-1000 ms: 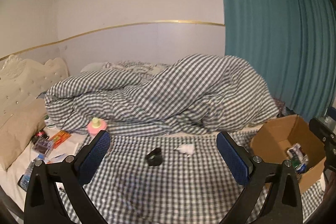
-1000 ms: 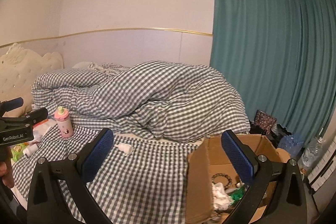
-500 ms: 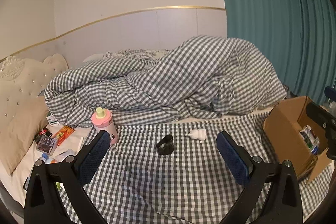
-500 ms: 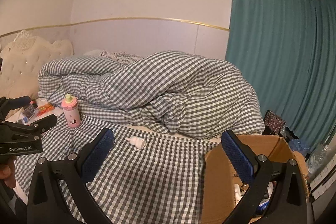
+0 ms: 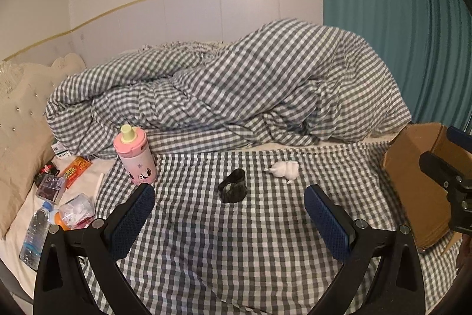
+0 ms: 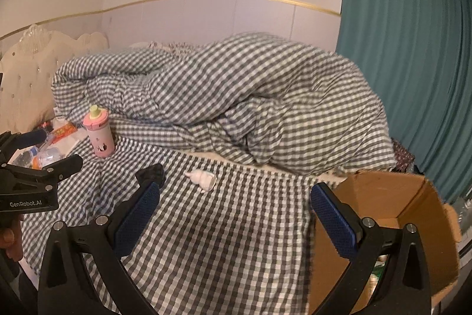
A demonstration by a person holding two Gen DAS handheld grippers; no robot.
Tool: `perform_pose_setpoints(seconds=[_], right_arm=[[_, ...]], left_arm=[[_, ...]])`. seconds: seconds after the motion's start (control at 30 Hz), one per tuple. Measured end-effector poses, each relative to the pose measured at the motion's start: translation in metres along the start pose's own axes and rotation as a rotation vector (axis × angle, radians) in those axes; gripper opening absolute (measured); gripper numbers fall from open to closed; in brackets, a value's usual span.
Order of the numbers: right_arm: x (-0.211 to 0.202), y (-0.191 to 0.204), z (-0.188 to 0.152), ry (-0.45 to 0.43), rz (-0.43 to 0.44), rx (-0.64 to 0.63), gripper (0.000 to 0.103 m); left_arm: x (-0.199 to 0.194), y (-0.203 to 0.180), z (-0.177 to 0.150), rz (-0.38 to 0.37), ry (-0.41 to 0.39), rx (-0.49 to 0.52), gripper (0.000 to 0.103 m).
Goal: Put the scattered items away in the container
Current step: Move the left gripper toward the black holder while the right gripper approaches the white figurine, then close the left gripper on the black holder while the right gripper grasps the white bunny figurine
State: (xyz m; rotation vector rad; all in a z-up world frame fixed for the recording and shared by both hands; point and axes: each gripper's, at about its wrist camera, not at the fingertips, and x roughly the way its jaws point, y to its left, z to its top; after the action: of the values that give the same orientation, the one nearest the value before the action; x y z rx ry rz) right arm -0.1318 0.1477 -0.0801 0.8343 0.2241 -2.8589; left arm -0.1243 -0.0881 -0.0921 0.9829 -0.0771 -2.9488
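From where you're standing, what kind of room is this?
Most likely a bedroom in someone's home. A rumpled checked duvet lies heaped on a bed with a cream tufted headboard, and teal curtains hang behind it. A cardboard box sits on the bed for the clutter.

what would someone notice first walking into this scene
The big checked duvet heaped across the back of the bed draws the eye first. In front of it a pink bottle stands upright at the left, with a black band and a small white thing lying apart mid-bed. A cardboard box sits open at the right edge.
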Motion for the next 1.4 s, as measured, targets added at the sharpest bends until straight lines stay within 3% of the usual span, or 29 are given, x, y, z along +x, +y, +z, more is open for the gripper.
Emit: perform_pose_setpoints(seconds=[0.63,1.4], right_arm=[[0.128,0.000,-0.026,0.179,0.085,0.021,0.103],[0.244,0.021,-0.032,0.241,0.127,-0.041,0.103]], left_arm=[[0.105,0.019,-0.020,-0.020,0.135,-0.011,0.103],[0.224,0.014,-0.034,-0.070,0.222,0.002,0.103]])
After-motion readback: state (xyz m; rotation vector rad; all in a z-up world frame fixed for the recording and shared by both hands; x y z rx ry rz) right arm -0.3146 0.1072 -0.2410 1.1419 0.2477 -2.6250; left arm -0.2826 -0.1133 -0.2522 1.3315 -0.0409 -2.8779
